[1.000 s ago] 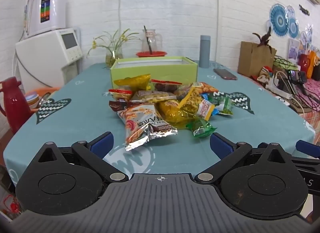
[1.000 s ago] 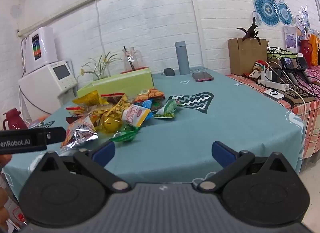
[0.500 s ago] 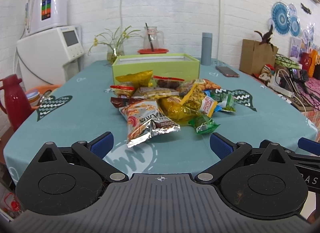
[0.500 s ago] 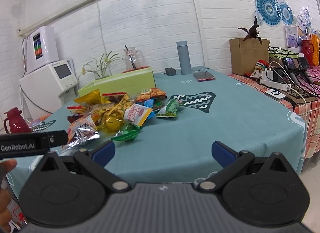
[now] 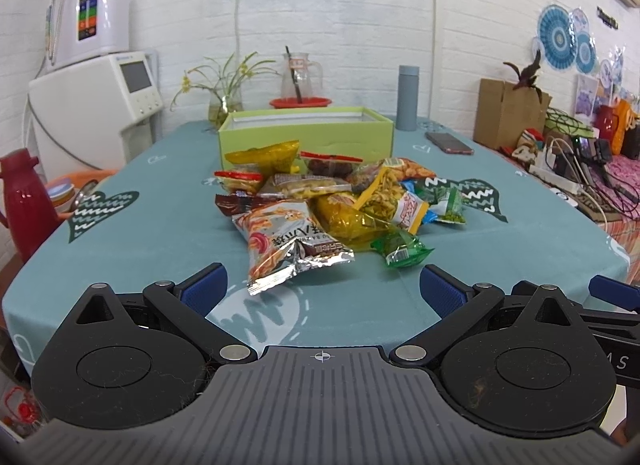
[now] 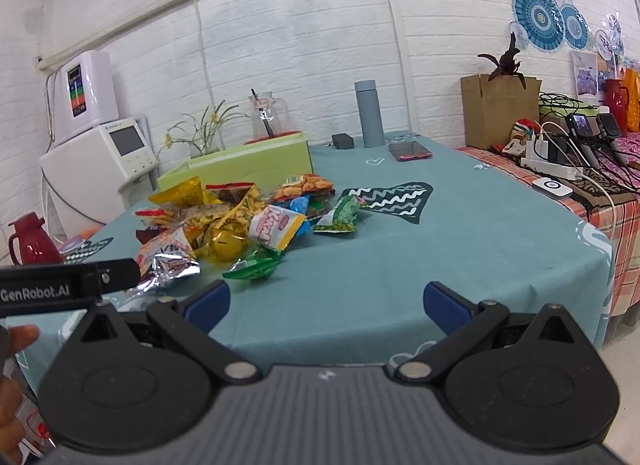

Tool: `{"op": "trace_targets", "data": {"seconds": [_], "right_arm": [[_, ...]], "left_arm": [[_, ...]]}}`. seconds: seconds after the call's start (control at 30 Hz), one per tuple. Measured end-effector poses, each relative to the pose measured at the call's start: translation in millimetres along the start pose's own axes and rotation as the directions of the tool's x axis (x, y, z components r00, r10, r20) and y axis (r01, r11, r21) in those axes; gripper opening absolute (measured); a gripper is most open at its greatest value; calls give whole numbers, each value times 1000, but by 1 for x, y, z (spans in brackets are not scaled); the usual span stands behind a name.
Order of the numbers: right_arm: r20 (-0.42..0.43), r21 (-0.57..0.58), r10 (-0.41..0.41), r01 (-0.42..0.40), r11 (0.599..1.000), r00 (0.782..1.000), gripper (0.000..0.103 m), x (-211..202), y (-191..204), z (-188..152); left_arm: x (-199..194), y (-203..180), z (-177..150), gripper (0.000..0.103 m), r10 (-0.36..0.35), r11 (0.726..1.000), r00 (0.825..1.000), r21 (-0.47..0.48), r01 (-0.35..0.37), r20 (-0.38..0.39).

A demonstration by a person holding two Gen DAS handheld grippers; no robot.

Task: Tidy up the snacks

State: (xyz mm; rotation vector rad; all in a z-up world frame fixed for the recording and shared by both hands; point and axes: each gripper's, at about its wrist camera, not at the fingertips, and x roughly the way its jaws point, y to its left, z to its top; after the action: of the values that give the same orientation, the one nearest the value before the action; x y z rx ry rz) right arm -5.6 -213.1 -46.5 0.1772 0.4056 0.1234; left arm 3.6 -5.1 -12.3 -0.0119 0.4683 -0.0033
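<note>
Centrally in both frames, a heap of crinkly, colourful snack packets [image 5: 328, 209] lies on the teal tablecloth [image 5: 160, 233], touching an open lime-green cardboard box [image 5: 306, 131] behind. Left gripper [image 5: 322, 289] and right gripper [image 6: 326, 301], low in frame, have fingers spread, empty.

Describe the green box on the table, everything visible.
The green box is a lime-green rectangular box, cardboard by its look, open-topped with a pale inner wall. It sits upright on the teal tablecloth, behind the snack pile. Its front wall is slightly dented. A yellow packet lies against its front. Its contents are hidden. Neither gripper touches it.
</note>
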Motion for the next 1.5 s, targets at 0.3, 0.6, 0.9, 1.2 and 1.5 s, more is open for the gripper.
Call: {"op": "trace_targets", "data": {"seconds": [0.3, 0.6, 0.9, 1.2, 1.5], "right_arm": [[0, 1, -1, 1, 1000, 1000, 103, 1, 0, 0], [-4, 1, 1, -1, 1000, 1000, 103, 2, 1, -1], [39, -30, 60, -59, 998, 997, 103, 3, 5, -6], [33, -82, 100, -97, 992, 994, 103, 56, 7, -4], [-84, -142, 55, -67, 988, 995, 103, 102, 13, -3]], "left_arm": [[1, 0, 1, 92, -5, 1000, 1000, -4, 5, -9], [3, 1, 0, 92, -6, 1000, 1000, -10, 6, -16], [13, 5, -5, 92, 0, 1000, 999, -19, -1, -44], [58, 30, -15, 92, 6, 999, 995, -52, -12, -104], [80, 72, -5, 91, -1, 987, 989, -157, -22, -149]]}}
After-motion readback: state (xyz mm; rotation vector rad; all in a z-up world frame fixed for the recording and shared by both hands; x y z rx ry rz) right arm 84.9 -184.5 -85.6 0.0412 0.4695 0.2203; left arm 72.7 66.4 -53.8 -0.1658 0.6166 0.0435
